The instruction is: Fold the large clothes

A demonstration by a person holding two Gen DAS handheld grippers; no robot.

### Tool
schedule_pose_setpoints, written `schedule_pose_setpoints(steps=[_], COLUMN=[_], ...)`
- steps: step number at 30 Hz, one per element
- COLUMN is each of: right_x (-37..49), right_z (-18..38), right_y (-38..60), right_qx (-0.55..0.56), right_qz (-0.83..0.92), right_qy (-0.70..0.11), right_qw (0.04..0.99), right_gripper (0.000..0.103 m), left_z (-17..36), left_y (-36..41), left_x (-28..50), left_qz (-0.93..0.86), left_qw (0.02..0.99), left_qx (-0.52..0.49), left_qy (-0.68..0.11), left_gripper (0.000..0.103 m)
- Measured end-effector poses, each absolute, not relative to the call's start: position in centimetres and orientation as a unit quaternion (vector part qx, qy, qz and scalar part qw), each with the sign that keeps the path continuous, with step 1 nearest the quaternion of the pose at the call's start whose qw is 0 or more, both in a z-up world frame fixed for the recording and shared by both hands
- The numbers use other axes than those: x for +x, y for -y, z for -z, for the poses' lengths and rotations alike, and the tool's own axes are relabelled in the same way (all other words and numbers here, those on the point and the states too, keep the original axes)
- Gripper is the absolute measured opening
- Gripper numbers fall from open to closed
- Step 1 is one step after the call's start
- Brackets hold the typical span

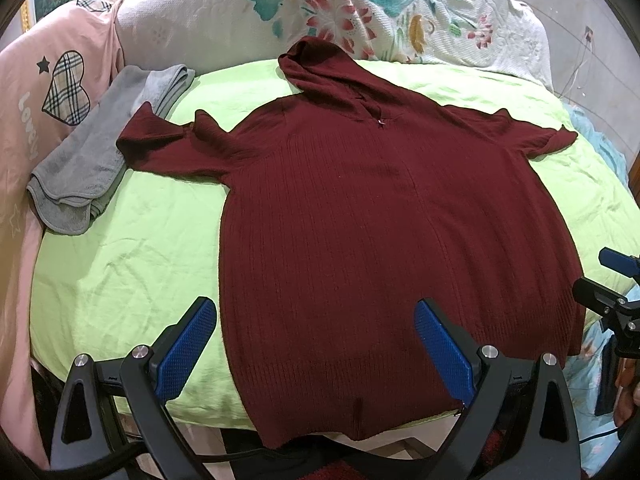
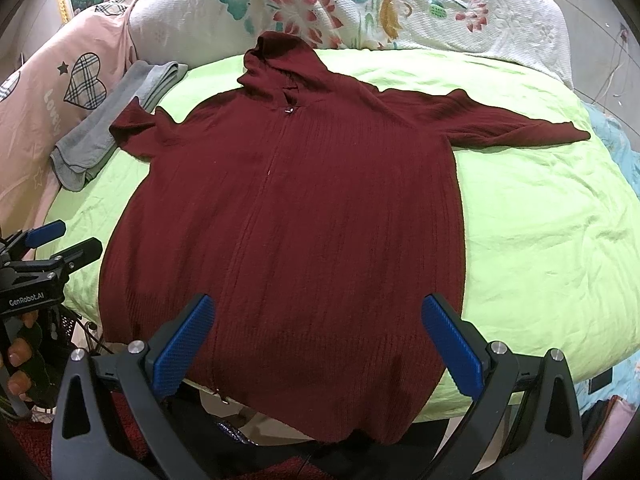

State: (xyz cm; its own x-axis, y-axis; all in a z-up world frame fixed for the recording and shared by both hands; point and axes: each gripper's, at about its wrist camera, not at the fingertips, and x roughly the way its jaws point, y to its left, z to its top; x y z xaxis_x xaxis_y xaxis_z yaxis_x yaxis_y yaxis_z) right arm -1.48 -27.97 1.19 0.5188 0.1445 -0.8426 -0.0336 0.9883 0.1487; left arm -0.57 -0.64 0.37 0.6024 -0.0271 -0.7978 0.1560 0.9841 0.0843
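**Two grippers poised at the hem of an unfolded hoodie**

Two handheld grippers hang above the near edge of a bed, both with jaws spread wide and nothing between the blue pads. The left gripper sits over the left half of the hem; the right gripper sits over the right half. Directly ahead of both lies the maroon hoodie, face up on the lime-green sheet, its long axis running straight away from the grippers, hem nearest and hood farthest, against the floral quilt. The hem spills slightly over the bed's near edge.

Each sleeve stretches sideways, well apart from either gripper. The left sleeve is crumpled, its cuff resting on a folded grey garment beside a pink pillow; the right sleeve lies straighter, reaching toward the far side of the sheet. By position, each gripper is nearer its own sleeve and side seam.

The garment is a ribbed knit with a centre zip, closed, and the body lies mostly flat with few wrinkles. No fold looks begun. A first fold would likely bring the sleeves or sides inward across the long axis, and the soft, heavy knit may sag or drag on the sheet when lifted.
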Motion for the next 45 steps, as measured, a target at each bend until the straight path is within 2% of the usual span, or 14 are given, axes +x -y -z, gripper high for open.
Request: schedule_pose_setpoints(steps=[20,26,33,45], right_x=[-1.4,-1.4,-0.6,4.0], right_z=[-1.3,-1.2,-1.1,-0.6], right_y=[27.9,28.0,29.4,41.2], right_qx=[0.058,0.062,0.073,0.176], right_qz=[-0.052,-0.05,-0.044,0.035], right_qy=[-0.488,-0.487,-0.483,-0.45], right_qw=[0.87,0.87,0.872,0.874], right_gripper=[0.103,0.103,0.103,0.103], left_z=[0.2,0.4,0.7,1.0], left_y=[0.9,0.8,0.7,-0.3], left_x=[-0.3,0.2,1.2,6.0], left_qz=[0.04,0.04,0.042,0.025], left_qw=[0.883,0.866,0.872,0.883], left_qx=[0.095,0.092,0.086,0.046], left_qy=[-0.458,-0.49,-0.48,-0.467], left_gripper=[0.1,0.1,0.1,0.1])
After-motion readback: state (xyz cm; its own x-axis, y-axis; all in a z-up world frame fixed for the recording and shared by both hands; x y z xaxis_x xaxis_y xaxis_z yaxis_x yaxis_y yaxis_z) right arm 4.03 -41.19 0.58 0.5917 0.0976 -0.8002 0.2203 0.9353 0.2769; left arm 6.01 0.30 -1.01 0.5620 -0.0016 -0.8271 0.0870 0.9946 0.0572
